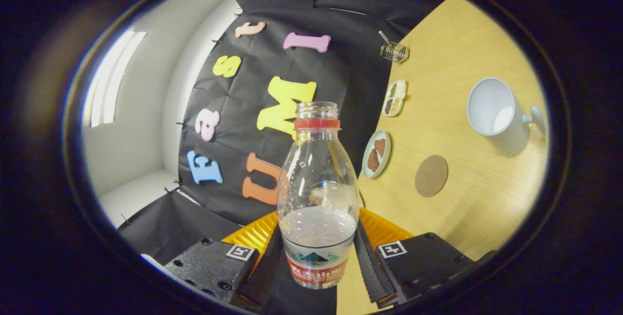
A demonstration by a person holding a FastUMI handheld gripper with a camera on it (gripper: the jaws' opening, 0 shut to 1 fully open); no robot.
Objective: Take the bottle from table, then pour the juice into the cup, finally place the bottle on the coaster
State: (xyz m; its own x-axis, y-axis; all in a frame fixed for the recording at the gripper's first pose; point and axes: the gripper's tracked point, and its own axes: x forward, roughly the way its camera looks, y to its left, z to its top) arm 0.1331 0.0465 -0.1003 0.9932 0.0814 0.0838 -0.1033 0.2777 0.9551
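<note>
Right now we are holding the bottle (317, 193) between the fingers of the gripper (319, 256), both of them pressing on its lower body around the label, so the claw is pinching the bottle. It is uncapped, with clear liquid filling roughly the lower part. The whole scene is leaning, so we are judging that the bottle is lifted off the table (467, 52) and already tipped somewhat, with the pour not yet begun.

The cup (494, 108) is sitting well beyond the fingers, its open mouth facing us and looking empty inside. The coaster (431, 175) is lying on bare wood between the cup and the bottle, apart from both.

To do this step well, we are thinking of bringing the bottle's neck over the cup's mouth before tilting further, then rolling slowly, since the liquid is low and will probably run out late and quickly. We are also keeping the squeeze steady, as a thin plastic wall may buckle or slip, and steering clear of the small plate (375, 153) near the coaster.
</note>
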